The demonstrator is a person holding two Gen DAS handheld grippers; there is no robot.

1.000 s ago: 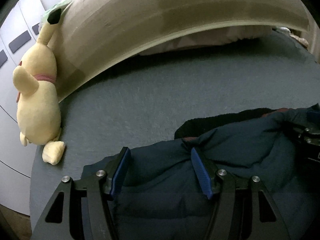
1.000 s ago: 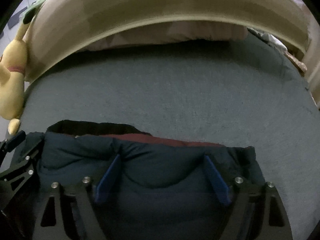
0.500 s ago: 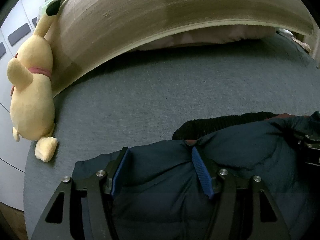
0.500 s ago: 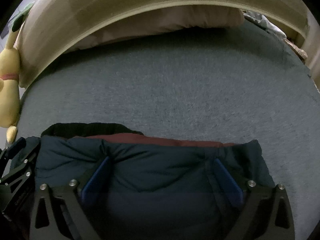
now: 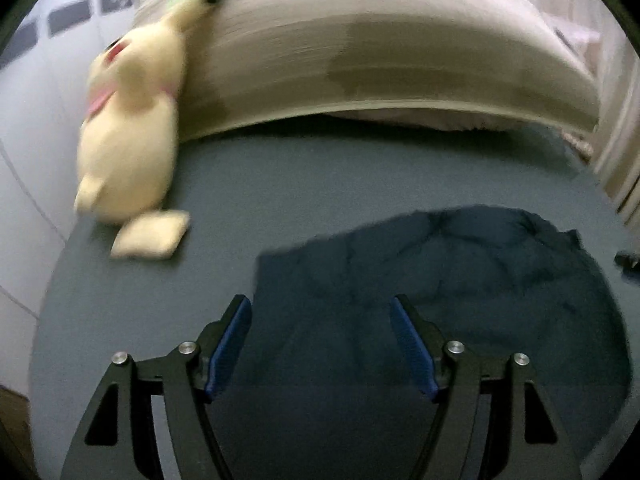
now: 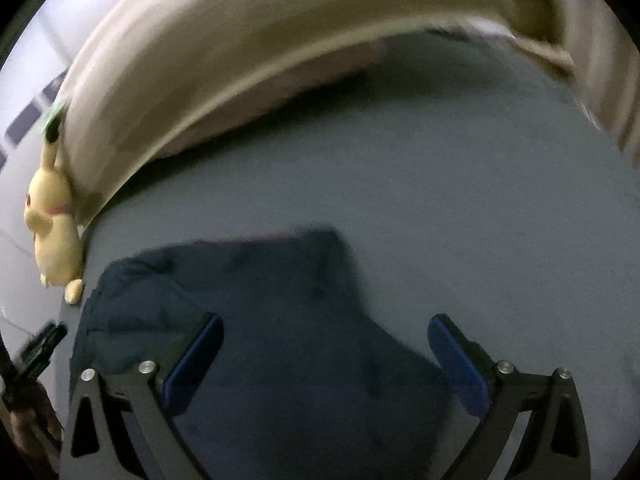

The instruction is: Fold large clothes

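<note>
— While both views are blurred, how do the grippers stand?
— The left gripper point(image 5: 321, 312) has its fingers spread wide, holding nothing; so does the right gripper point(image 6: 325, 330).
— And the jacket point(image 5: 440, 288)?
— Beyond and below both, a dark blue heap on the grey bed point(image 5: 320, 184).
— Farther off?
— A yellow plush point(image 5: 128, 128) leans on the beige headboard point(image 5: 400, 60).

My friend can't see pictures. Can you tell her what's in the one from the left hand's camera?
A dark blue puffy jacket lies bunched on a grey bed, with the left tool open above it, holding nothing. A yellow stuffed toy leans against the beige headboard at the far left. The picture is blurry.
</note>
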